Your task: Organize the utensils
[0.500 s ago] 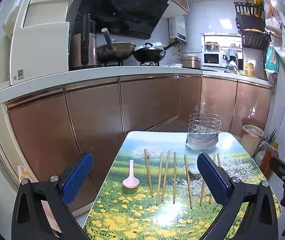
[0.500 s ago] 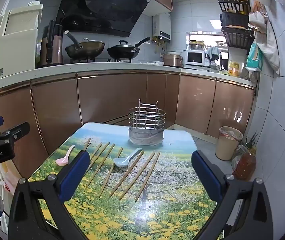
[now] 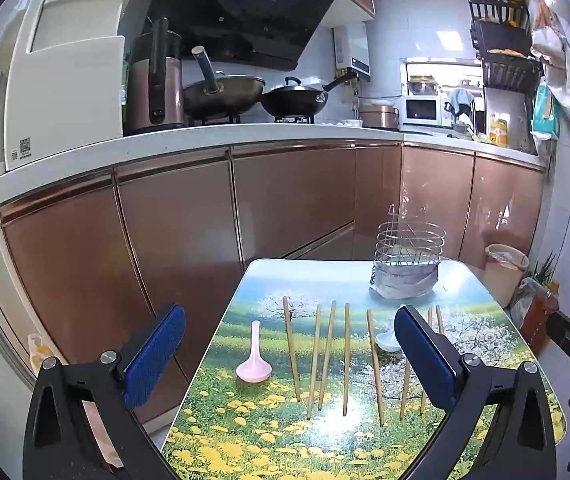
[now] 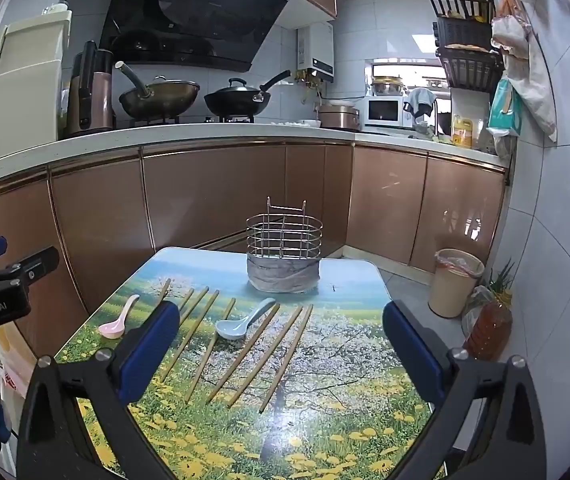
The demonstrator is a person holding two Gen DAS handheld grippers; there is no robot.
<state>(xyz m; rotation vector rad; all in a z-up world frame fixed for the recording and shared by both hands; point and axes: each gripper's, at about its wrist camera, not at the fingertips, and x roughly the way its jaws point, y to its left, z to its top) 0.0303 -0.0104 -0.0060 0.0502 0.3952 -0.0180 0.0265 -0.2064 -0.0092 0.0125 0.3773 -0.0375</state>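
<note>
Several wooden chopsticks [image 3: 345, 360] [image 4: 245, 354] lie in a row on the flower-print table [image 3: 245, 440] [image 4: 325, 420]. A pink spoon [image 3: 253, 362] [image 4: 115, 322] lies at the row's left end, and a pale blue spoon [image 4: 241, 320] [image 3: 387, 340] lies among the sticks. A wire utensil basket [image 3: 409, 258] [image 4: 283, 254] with a grey wrapped base stands at the table's far end. My left gripper [image 3: 289, 360] and my right gripper [image 4: 277, 352] both hover open above the near part of the table, with nothing between their blue pads.
Copper-fronted kitchen cabinets [image 4: 205, 200] run behind the table, with woks, a kettle and a microwave on the counter. A beige bin [image 4: 455, 282] and an amber bottle [image 4: 487, 330] stand on the floor to the right. The left gripper's body [image 4: 1, 280] shows at the right wrist view's left edge.
</note>
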